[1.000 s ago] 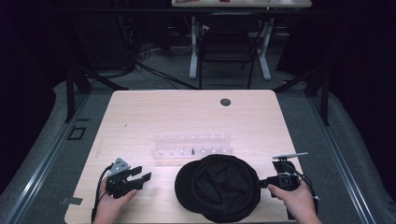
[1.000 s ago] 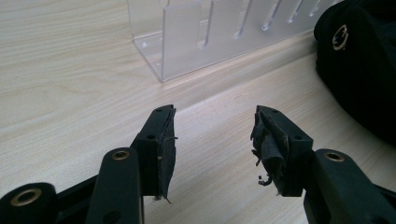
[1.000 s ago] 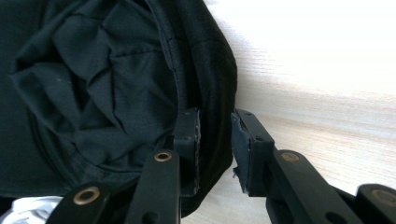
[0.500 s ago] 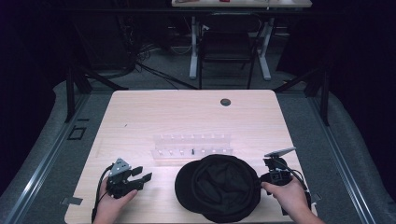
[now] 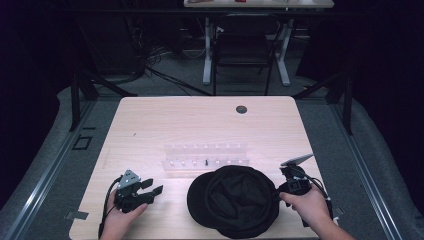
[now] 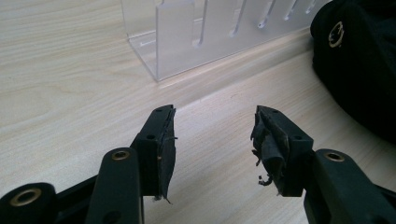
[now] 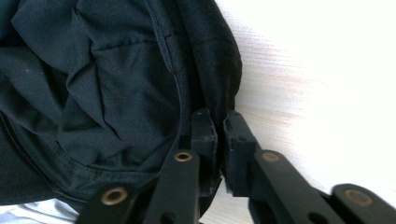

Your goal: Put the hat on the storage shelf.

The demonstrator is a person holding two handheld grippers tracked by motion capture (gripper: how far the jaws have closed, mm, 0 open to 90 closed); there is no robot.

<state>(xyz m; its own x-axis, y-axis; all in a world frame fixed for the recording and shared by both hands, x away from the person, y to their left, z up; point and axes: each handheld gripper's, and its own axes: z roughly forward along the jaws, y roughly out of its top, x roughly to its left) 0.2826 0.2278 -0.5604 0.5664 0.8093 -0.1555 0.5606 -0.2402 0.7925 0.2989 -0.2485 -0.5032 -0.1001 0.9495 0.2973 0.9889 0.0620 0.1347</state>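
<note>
Your right gripper [image 5: 280,192] has slid in from 3 o'clock, jaws nearly closed on the black cap [image 5: 235,200] rim; left gripper [image 5: 152,189] rests wide open, empty.

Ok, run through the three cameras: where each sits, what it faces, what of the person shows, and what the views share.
High view: fixed above the person's side, facing forward and down on the table; both hands, left tool and right tool show.
Left gripper view: rides the left tool, facing the clear slotted rack; its open jaws show.
Right gripper view: rides the right tool, facing the black cap; its nearly closed jaws sit at the cap's rim.
All three views share the cap.
</note>
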